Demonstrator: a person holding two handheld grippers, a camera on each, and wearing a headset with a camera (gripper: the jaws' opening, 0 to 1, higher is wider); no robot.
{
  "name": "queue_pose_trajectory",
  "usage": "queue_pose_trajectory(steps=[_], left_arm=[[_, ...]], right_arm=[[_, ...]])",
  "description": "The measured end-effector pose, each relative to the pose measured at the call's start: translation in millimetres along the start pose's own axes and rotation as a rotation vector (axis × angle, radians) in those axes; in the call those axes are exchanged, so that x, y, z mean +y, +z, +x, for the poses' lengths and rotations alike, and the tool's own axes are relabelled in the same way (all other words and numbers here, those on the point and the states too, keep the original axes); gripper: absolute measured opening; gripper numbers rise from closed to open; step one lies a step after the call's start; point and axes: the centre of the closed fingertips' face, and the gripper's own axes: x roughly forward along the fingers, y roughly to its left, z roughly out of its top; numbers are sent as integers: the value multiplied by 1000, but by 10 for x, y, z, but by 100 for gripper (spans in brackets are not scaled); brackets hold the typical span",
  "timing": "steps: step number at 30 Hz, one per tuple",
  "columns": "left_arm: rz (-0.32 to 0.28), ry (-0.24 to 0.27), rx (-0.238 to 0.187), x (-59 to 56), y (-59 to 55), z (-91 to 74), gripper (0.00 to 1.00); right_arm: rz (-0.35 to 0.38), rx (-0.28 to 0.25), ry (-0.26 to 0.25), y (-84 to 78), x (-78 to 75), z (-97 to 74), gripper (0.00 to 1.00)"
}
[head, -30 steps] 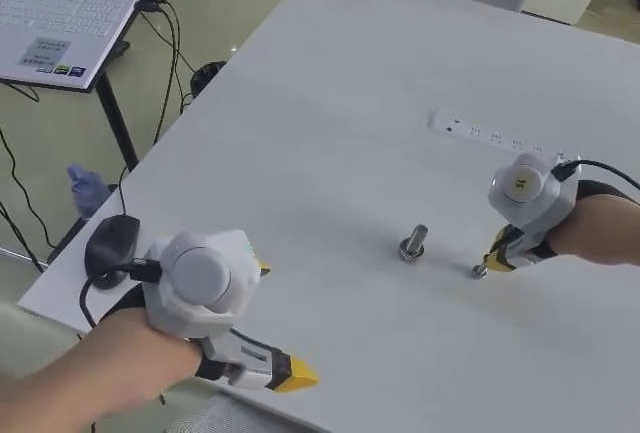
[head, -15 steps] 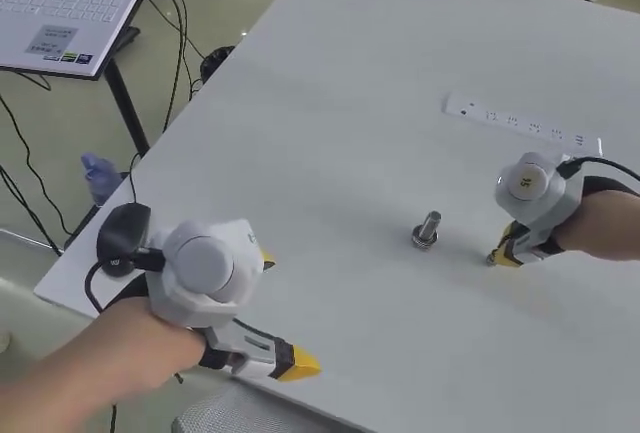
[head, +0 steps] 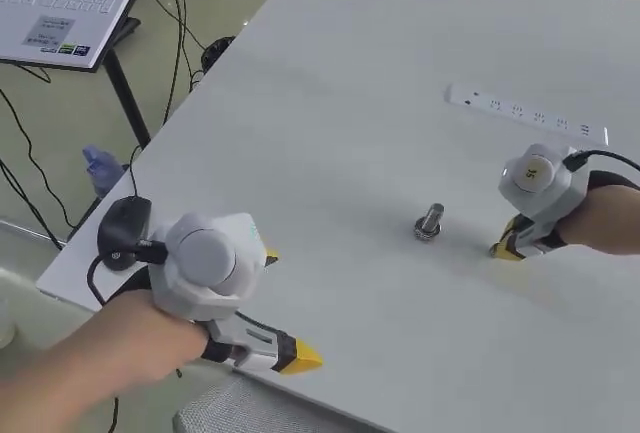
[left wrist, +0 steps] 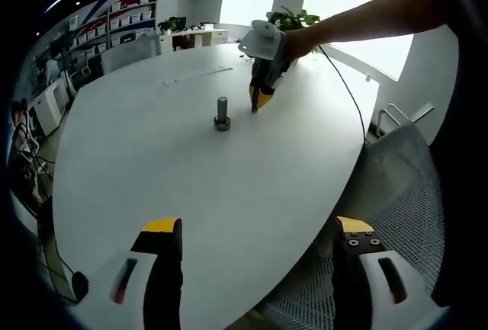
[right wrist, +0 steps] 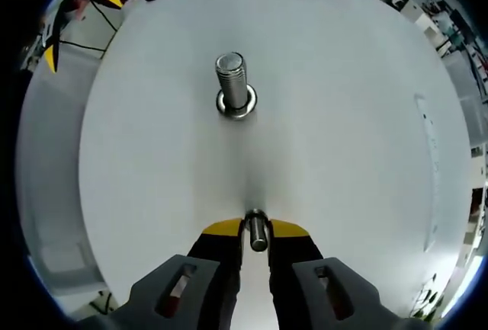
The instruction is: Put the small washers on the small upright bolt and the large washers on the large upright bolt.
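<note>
Over the counter's near edge, left tongs: your left tongs (left wrist: 258,227) hang with the jaws wide apart and nothing between them. The yellow tips point across the counter (head: 330,103) toward the bolts.

Right tongs: your right tongs (right wrist: 256,227) are pressed together on the small bolt (right wrist: 258,235). Their tips are down low at the counter surface, well in from the near edge.

Small bolt: it sits pinched between the two yellow tips, its end facing the right gripper view. You cannot tell whether its foot rests on the counter.

Large bolt: the large bolt (head: 429,223) stands upright on the counter, near the right tongs but apart from them, on their left in the head view. It has a wider metal collar (right wrist: 236,104) at its foot. You cannot tell whether that is a washer or the bolt's own head.

Power strip: a white power strip (head: 525,115) lies flat toward the counter's far side, well apart from both bolts.

Laptop: an open laptop (head: 60,3) sits on a stand off the counter's left edge.
</note>
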Motion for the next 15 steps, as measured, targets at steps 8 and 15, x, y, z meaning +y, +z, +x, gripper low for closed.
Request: queue_pose_trajectory(steps=[8,15], left_arm=[[2,-8,6,-26,-9,7,79],[-2,-6,6,-36,-26,-8,79]], right_arm=[[-13,5,3,11,15,-3,13],[-17,10,4,11,16,-2,13]])
